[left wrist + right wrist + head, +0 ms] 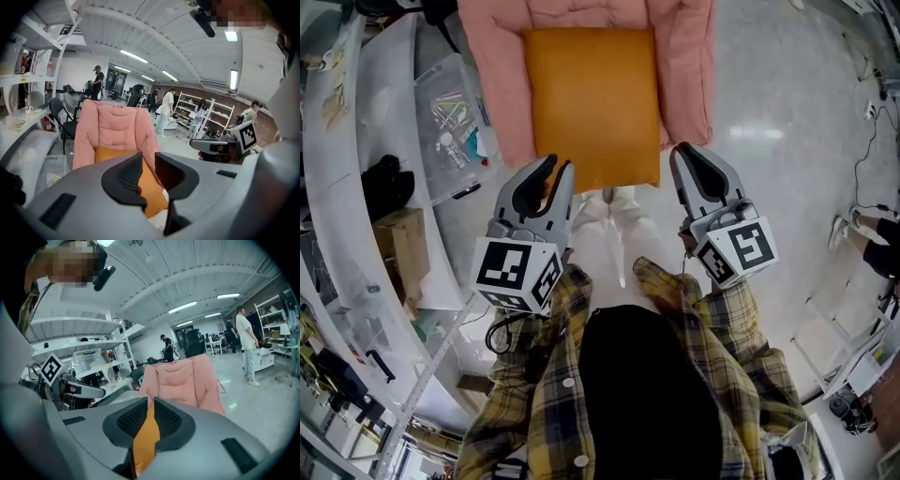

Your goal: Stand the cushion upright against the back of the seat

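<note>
An orange cushion (592, 103) lies flat on the seat of a pink padded chair (497, 84), its near edge toward me. My left gripper (559, 165) is at the cushion's near left corner. In the left gripper view its jaws (148, 161) stand a little apart, and the cushion (153, 190) shows through the gap without being pressed. My right gripper (678, 150) is at the near right corner. In the right gripper view it (150, 406) is shut on a thin fold of the cushion (144, 439), with the chair's back (183, 380) rising behind.
A clear plastic bin (450, 122) of small items and a cardboard box (403, 244) stand on white shelving (356, 187) left of the chair. Polished floor (787, 141) lies to the right, with someone's feet (867, 234) at its edge. People (165, 110) and racks are far behind the chair.
</note>
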Motion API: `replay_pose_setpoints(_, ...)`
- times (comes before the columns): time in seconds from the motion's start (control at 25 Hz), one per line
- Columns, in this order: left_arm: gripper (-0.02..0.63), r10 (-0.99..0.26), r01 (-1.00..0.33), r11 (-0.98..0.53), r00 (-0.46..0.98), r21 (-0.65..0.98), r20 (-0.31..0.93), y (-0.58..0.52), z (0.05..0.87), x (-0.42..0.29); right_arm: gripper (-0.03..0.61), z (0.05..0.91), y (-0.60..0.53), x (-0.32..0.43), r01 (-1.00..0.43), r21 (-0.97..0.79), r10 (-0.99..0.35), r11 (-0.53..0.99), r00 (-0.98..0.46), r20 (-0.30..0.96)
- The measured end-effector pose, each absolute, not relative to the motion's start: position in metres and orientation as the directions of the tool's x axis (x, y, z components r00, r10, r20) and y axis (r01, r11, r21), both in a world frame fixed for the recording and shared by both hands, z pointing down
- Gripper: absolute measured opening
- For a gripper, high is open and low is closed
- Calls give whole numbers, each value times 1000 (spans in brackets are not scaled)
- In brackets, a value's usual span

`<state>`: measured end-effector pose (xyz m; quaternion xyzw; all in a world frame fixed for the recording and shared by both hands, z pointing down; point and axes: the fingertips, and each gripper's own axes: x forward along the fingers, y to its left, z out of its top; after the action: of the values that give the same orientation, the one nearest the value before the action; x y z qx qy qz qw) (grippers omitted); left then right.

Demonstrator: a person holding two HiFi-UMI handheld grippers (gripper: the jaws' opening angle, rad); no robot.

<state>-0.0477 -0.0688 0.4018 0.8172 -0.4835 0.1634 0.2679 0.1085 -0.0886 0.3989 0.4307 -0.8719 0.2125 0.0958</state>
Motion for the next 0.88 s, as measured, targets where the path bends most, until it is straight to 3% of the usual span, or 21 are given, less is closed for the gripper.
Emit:
replay_pose_setpoints(0.28,169,-586,-892,-351,447,285,676,-48,497,-61,120,497,-78,116,-796,-338,-610,502,-603,514)
replay_pose_setpoints(0.88,278,-378,-938,-202,341,283,861,14,672,-100,181,692,-21,147,-844,-389,-412,369,-524,745)
